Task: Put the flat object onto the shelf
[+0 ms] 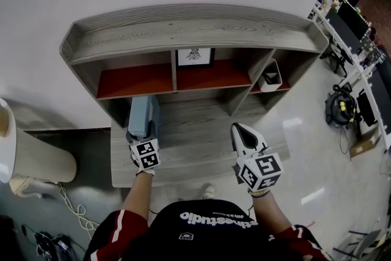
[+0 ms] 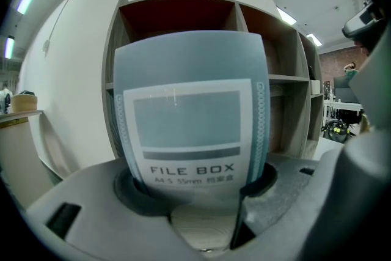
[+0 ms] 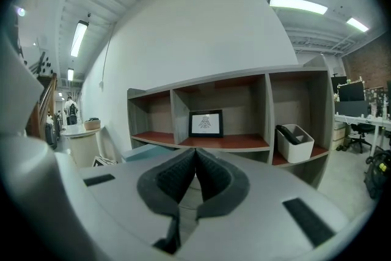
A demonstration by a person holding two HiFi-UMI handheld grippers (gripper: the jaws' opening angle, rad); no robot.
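A flat blue-grey file box (image 1: 143, 117) stands on edge in my left gripper (image 1: 142, 135), which is shut on it over the left of the grey wooden desk (image 1: 195, 143). In the left gripper view the file box (image 2: 190, 113) fills the middle, its label facing me, with the shelf unit (image 2: 269, 58) behind it. The shelf (image 1: 183, 52) has red-floored compartments; its left one (image 1: 133, 81) lies just beyond the box. My right gripper (image 1: 242, 131) hovers over the desk's right side, jaws pressed together with nothing between them. From the right gripper view the box (image 3: 143, 153) shows at lower left.
A framed picture (image 1: 195, 57) stands in the middle compartment and a white bin (image 1: 270, 76) in the right one. A round beige stand (image 1: 24, 153) is to the left of the desk. Office desks and a vacuum (image 1: 341, 108) lie at the far right.
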